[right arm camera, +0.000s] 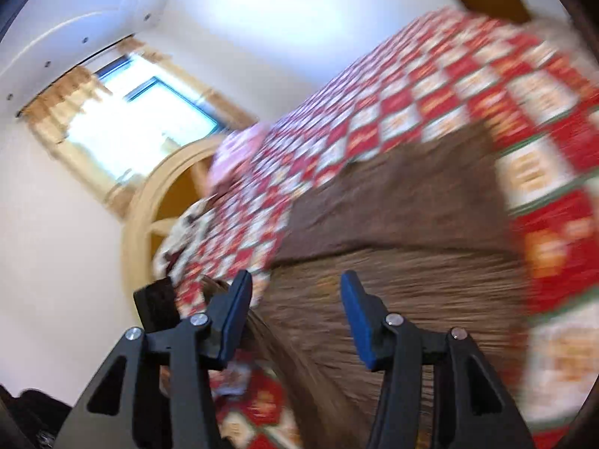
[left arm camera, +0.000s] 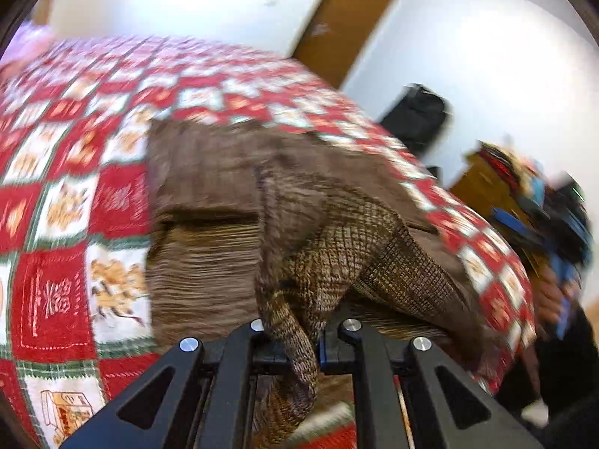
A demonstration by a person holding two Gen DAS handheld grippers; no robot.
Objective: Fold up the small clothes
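Note:
A brown knitted garment (left arm camera: 209, 191) lies on the red and white patchwork bedspread (left arm camera: 67, 194). My left gripper (left arm camera: 301, 340) is shut on a bunched fold of the garment and holds it lifted above the rest. In the right wrist view the same brown garment (right arm camera: 404, 217) lies flat on the bedspread (right arm camera: 441, 82). My right gripper (right arm camera: 295, 314) is open just above the garment's near edge, with nothing between its blue pads (right arm camera: 359, 321). Both views are motion-blurred.
A wooden door (left arm camera: 344, 18) and a black bag (left arm camera: 415, 116) stand past the bed's far side. The other gripper and the person's hand (left arm camera: 546, 232) show at the right. A window (right arm camera: 142, 123), a wooden headboard (right arm camera: 149, 209) and a pink pillow (right arm camera: 236, 153) lie at the bed's head.

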